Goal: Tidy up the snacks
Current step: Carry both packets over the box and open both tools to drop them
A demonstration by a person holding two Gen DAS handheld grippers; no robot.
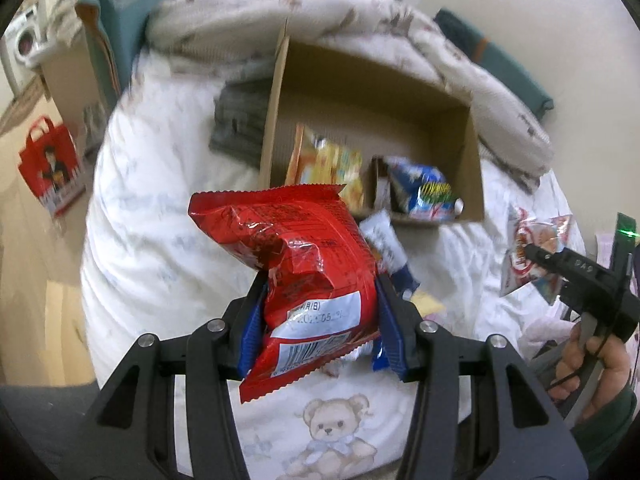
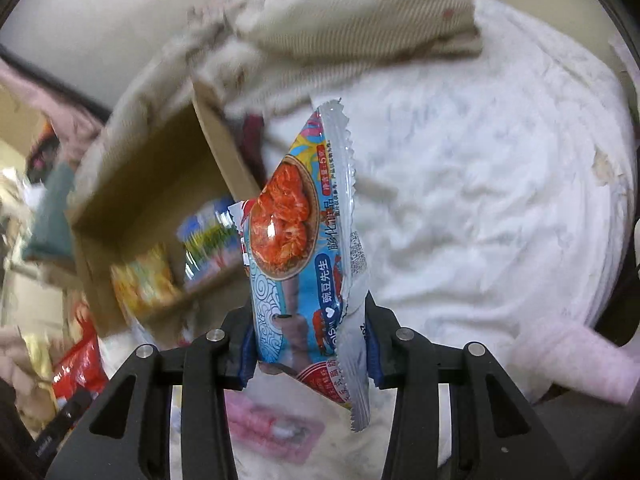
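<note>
My left gripper (image 1: 320, 280) is shut on a red snack bag (image 1: 296, 256), held above the white bedspread in front of an open cardboard box (image 1: 360, 92). The box holds a yellow snack bag (image 1: 332, 168) and a blue snack bag (image 1: 424, 188). My right gripper (image 2: 308, 304) is shut on a blue and silver snack bag (image 2: 304, 248) with a red food picture. The same bag (image 1: 532, 248) and the right gripper (image 1: 536, 254) show at the right of the left wrist view. The box (image 2: 152, 184) lies to the left in the right wrist view.
A white and blue packet (image 1: 386, 240) and a yellow one (image 1: 428, 304) lie on the bedspread (image 1: 160, 200) by the box. A crumpled beige blanket (image 1: 320, 8) lies behind the box. A red bag (image 1: 52, 168) stands on the floor at left.
</note>
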